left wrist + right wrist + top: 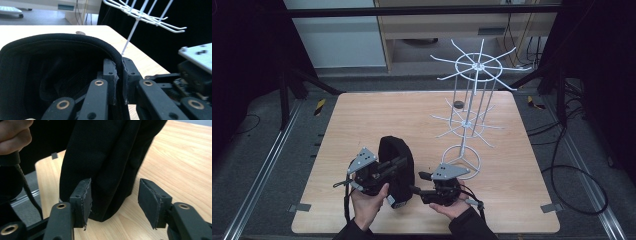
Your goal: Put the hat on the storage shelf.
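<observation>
The right gripper [114, 202] has its two black jaws spread apart on either side of the lower corner of a black fabric bag [107, 160], pads clear of it. The bag rests on the light wooden tabletop [180, 162].

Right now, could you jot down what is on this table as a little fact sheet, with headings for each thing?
Table: light wooden table
Main item: black cap, lying near the table's front edge
Left gripper: shut on the black cap's brim edge
Right gripper: open, its jaws standing to either side of the cap's fabric without pressing it
Stand: white wire rack with hooked arms at two levels, on the table's right half
Small extra: dark round object beside the rack, too small to identify
</observation>
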Action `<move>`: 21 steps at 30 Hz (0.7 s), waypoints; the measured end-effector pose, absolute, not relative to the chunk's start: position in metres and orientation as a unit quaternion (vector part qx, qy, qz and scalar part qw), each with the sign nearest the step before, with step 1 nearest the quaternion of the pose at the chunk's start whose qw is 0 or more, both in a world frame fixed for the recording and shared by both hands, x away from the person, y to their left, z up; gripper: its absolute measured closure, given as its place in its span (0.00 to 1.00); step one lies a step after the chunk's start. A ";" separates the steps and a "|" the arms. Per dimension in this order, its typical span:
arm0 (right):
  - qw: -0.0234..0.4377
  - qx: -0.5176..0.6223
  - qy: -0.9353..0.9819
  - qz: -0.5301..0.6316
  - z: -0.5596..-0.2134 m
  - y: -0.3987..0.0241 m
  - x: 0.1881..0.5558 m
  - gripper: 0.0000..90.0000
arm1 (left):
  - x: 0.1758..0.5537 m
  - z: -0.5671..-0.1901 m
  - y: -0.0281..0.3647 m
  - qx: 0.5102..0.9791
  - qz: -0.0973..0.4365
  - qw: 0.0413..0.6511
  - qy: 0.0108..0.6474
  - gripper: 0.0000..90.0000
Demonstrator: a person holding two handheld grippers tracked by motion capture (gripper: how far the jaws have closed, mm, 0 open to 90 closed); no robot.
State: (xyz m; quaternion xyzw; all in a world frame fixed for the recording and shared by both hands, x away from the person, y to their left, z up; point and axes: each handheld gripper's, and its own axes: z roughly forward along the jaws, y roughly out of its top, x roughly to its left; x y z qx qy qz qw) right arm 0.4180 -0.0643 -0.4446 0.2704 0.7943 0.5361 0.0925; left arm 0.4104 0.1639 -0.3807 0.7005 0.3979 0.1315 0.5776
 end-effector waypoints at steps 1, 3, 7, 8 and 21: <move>0.087 0.268 0.793 0.539 -0.446 -0.064 0.419 0.52 | 0.410 -0.380 0.163 0.701 0.131 0.579 0.395 0.92; 0.076 0.264 0.794 0.542 -0.448 -0.064 0.421 0.58 | 0.409 -0.380 0.161 0.703 0.129 0.582 0.389 0.92; 0.067 0.247 0.801 0.541 -0.452 -0.061 0.423 0.72 | 0.408 -0.380 0.160 0.707 0.123 0.584 0.380 0.92; 0.068 0.246 0.804 0.538 -0.453 -0.060 0.423 0.75 | 0.408 -0.380 0.160 0.707 0.122 0.585 0.380 0.92; 0.101 0.252 0.811 0.518 -0.445 -0.063 0.421 0.97 | 0.404 -0.377 0.162 0.708 0.147 0.590 0.359 0.92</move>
